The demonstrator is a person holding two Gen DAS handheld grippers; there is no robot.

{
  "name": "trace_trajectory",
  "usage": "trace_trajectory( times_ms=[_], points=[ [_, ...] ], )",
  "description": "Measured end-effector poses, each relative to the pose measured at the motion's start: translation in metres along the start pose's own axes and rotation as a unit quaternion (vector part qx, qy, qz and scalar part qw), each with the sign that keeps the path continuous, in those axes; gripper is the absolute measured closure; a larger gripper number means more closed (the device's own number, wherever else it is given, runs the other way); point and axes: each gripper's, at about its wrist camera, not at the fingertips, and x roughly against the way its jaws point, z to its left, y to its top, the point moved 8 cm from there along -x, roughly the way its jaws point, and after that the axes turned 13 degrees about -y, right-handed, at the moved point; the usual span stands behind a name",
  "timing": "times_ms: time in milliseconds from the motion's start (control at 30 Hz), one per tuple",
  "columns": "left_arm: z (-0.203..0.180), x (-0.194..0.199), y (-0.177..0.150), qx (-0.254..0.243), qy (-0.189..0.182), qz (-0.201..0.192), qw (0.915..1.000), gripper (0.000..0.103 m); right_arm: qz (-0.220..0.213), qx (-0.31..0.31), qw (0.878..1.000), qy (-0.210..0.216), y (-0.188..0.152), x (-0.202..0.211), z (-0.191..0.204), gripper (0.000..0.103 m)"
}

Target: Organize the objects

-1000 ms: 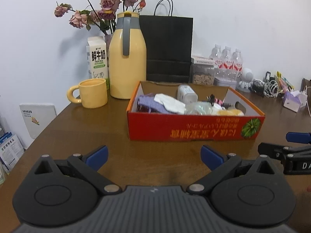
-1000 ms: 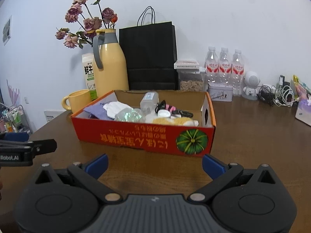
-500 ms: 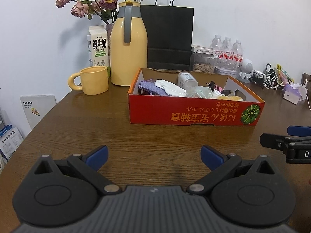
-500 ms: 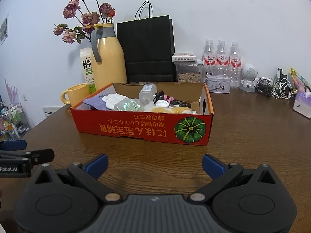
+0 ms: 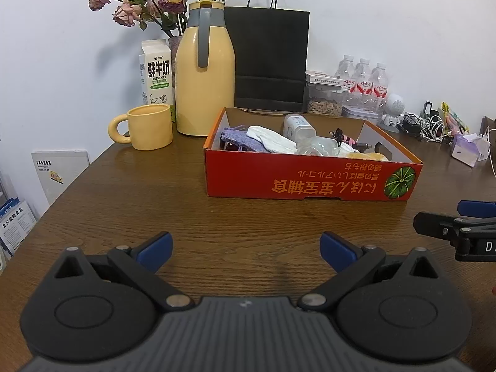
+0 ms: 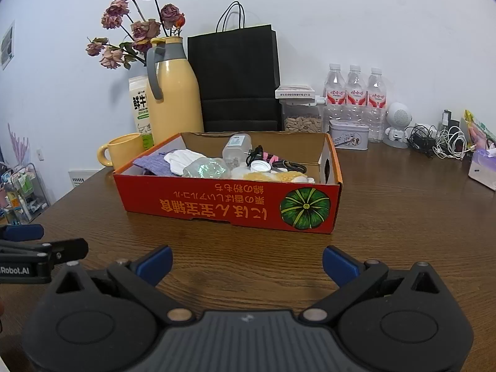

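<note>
Both grippers have drawn back from the red cardboard box, which sits lower and farther off in each view than a second ago. The left gripper and the right gripper hover over the wooden table with fingers spread wide and nothing between them.

The box stands at 12 o'clock from the right gripper and about 1 o'clock from the left, holding a white glove, a purple cloth, a clear bottle and a tangle of cable.

The likely risk is snagging: the items overlap, so pulling one could drag its neighbour out, and the light box may slide if pushed.

At 11 o'clock, the yellow mug, yellow jug and milk carton crowd the box's far left corner.
</note>
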Motion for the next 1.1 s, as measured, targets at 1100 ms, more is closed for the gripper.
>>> trace_trajectory(
  times_ms=[1100],
  points=[
    [-0.007, 0.0016, 0.0014, 0.0, -0.013, -0.003, 0.9999, 0.0, 0.0, 0.001, 1.0, 0.0, -0.0004, -0.0005, 0.0003, 0.0]
  ],
)
